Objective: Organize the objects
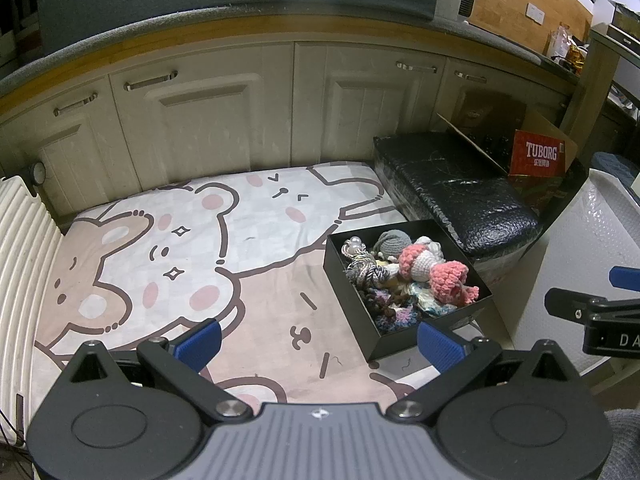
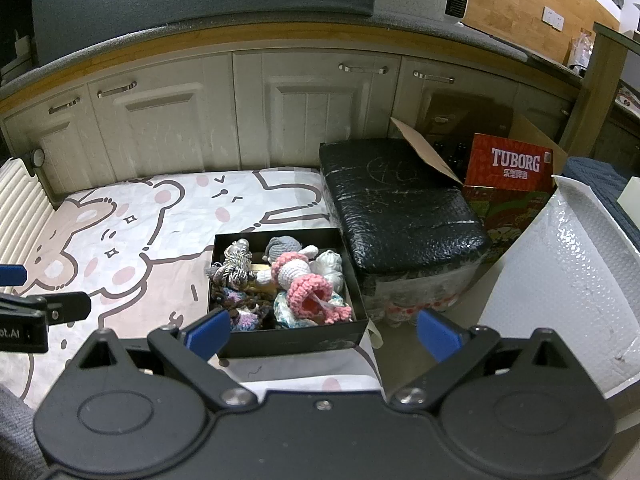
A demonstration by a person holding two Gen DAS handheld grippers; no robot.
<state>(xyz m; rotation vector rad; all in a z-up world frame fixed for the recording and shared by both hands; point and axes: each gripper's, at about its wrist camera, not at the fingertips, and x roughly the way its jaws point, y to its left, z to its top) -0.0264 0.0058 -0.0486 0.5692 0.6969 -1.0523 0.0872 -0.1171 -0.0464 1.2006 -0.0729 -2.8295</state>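
A black open box (image 1: 384, 344) (image 2: 288, 340) sits on the right part of a cartoon bear mat (image 1: 180, 248) (image 2: 132, 240). It holds several crocheted toys, among them a pink jellyfish (image 1: 450, 280) (image 2: 310, 294), a pink and white doll (image 1: 418, 262) (image 2: 290, 268), a grey ball (image 1: 390, 242) (image 2: 282, 246) and a braided rope piece (image 1: 366, 268) (image 2: 236, 264). My left gripper (image 1: 318, 344) is open above the mat, left of the box, with nothing between its blue pads. My right gripper (image 2: 324, 334) is open over the box's near wall, also empty.
A black wrapped bundle (image 1: 460, 192) (image 2: 400, 208) lies right of the box. Behind it stands a red Tuborg carton (image 1: 540, 156) (image 2: 512, 168). White bubble wrap (image 2: 560, 280) rises at the right. White cabinet doors (image 1: 200, 128) back the mat; a ribbed white radiator (image 1: 20, 260) flanks the left.
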